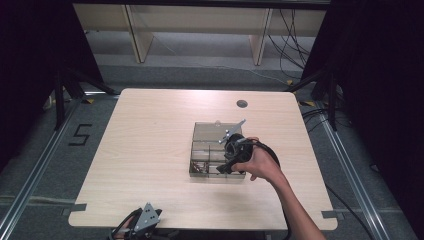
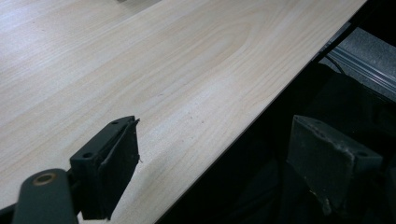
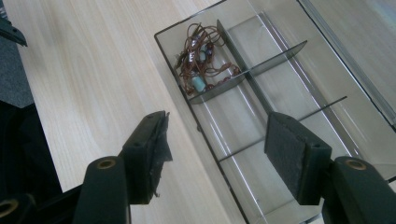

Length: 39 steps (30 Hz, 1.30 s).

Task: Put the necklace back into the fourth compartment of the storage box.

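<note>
Right claw [image 3: 219, 158], jaws apart and empty, hovering over clear divided box [image 3: 299, 70] mid-tabletop [image 1: 150, 150]; beaded cord necklace [image 3: 201, 60] coiled in its corner compartment; judged step: release done, withdrawal next.

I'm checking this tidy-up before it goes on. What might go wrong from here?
1. The right tool hangs open astride the clear organiser's near wall; lowering it may knock or tip the box.
2. The brown beaded cord lies tangled in a corner compartment and may snag if pulled.
</note>
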Motion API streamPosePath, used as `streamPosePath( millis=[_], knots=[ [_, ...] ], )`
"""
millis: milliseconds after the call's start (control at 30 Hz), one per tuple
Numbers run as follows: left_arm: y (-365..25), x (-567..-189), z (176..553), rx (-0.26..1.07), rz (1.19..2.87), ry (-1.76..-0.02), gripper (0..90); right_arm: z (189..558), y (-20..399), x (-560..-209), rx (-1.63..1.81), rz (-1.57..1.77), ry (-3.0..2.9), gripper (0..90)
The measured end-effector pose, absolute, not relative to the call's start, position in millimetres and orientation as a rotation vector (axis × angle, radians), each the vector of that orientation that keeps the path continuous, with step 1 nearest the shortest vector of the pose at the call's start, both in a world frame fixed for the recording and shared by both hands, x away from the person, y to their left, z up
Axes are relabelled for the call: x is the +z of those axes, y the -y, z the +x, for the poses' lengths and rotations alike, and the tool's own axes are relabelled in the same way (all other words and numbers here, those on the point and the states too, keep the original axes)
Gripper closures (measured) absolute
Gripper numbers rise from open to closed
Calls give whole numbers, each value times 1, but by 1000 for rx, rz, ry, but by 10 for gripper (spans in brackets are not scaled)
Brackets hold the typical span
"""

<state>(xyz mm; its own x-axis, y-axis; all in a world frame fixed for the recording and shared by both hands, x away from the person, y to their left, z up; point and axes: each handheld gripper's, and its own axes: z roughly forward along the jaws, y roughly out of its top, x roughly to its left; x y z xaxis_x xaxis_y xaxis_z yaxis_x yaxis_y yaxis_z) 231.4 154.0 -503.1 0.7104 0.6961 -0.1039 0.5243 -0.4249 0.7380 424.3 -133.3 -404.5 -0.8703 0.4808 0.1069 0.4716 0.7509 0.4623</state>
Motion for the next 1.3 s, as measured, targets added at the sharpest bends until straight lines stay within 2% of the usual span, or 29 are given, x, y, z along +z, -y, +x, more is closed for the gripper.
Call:
streamPosePath(
  millis=[1300],
  knots=[
    [-155,-504,233,288,2141,-919,160,392,163,-420,891,817,-2849,366]
  ],
)
